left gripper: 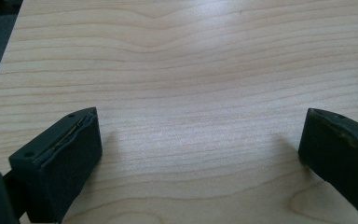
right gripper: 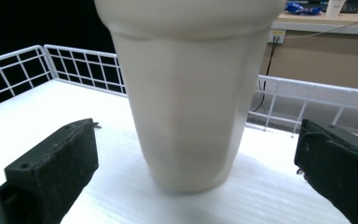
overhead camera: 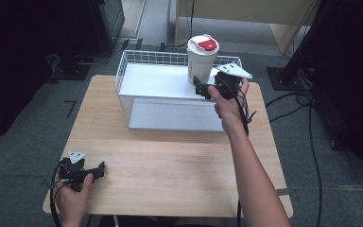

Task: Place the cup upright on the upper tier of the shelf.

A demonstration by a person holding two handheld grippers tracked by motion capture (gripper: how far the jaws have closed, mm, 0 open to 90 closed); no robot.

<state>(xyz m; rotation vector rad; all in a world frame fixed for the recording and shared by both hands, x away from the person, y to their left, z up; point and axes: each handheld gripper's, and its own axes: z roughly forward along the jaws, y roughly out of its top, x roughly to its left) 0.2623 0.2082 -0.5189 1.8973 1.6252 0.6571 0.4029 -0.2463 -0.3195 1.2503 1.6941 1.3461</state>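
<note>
Currently: my right gripper (right gripper: pixel 196 154), jaws wide, flanks the upright white cup (right gripper: pixel 189 93) on the wire rack (overhead camera: pixel 127 61); my left gripper (left gripper: pixel 200 149) gapes empty over the table (left gripper: pixel 191 70).

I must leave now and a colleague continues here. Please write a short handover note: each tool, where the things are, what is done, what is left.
Right tool: open, jaws on either side of the white cup, not touching it.
Left tool: open, holds nothing, low over the wooden table at its near left corner.
Cup: upright, white lid with red tab, on the top shelf of the white wire rack, at its right end.
Done: the right tool is lined up with the cup.
Left: probably to close on the cup, or to draw back if it was just set down; I cannot tell which.
</note>
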